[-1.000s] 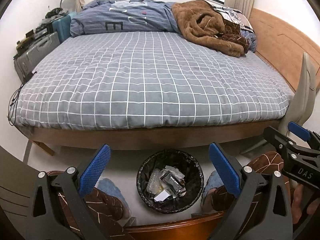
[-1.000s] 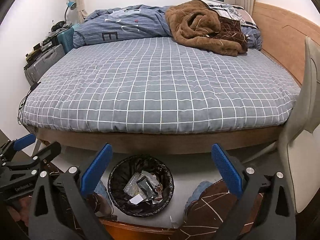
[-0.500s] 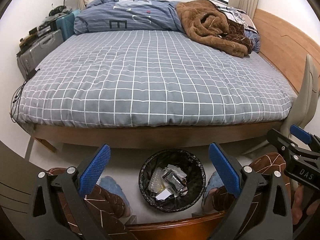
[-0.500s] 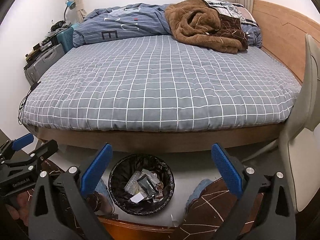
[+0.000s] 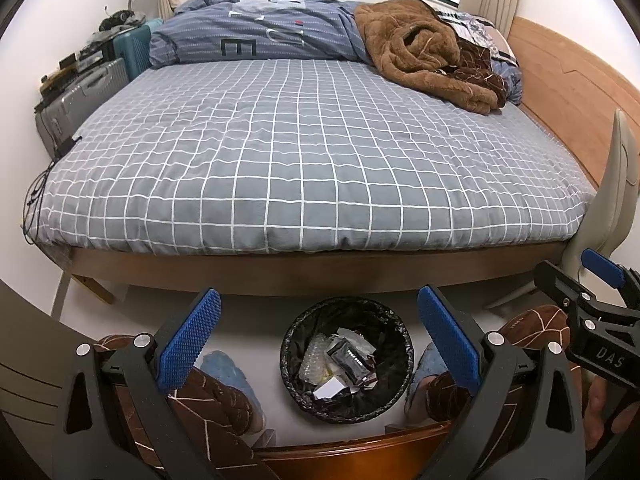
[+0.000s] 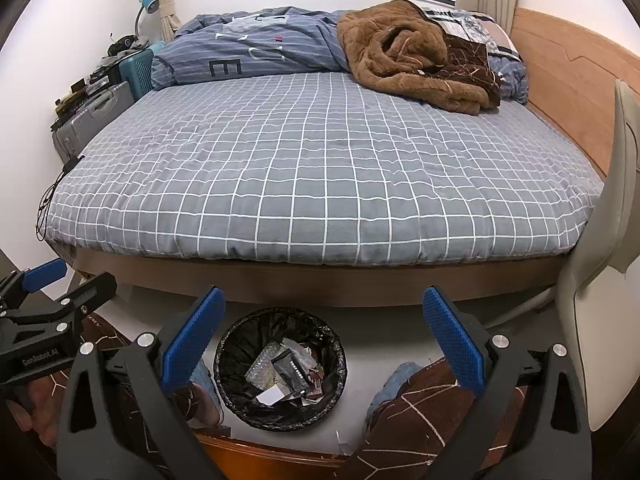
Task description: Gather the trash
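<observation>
Bedroom, bed beyond: my left gripper and right gripper gape wide and empty above the bin; a careless reach could tip it.

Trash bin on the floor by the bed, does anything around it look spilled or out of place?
Nothing stands out. The black-lined trash bin sits upright on the floor, with its wrappers and paper scraps all inside. No litter shows on the checked bedsheet. The brown blanket is merely bunched at the far end.
</observation>
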Demonstrator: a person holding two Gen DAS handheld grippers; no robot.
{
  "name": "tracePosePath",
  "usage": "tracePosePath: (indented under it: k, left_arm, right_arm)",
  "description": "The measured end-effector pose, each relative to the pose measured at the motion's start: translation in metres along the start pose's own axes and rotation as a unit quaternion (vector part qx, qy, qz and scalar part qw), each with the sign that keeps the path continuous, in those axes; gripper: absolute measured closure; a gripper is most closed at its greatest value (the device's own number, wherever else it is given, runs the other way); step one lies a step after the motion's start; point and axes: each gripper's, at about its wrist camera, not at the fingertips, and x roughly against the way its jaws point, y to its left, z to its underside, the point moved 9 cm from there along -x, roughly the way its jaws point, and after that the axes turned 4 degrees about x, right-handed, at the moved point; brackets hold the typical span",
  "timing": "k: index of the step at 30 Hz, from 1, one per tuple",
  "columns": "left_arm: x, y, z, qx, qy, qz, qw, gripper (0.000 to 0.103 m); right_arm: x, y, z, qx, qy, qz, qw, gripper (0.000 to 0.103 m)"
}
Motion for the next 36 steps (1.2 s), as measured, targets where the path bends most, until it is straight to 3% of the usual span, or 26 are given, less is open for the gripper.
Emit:
tracePosePath:
  k: [36]
  left_arm:
    - [-0.003, -0.0037, 0.0018, -0.013, 0.008, -0.009, 0.9998, 0.006]
  right_arm:
    - [0.001, 0.0087, 0.001, 0.005, 0.002, -0.013, 1.0, 0.008]
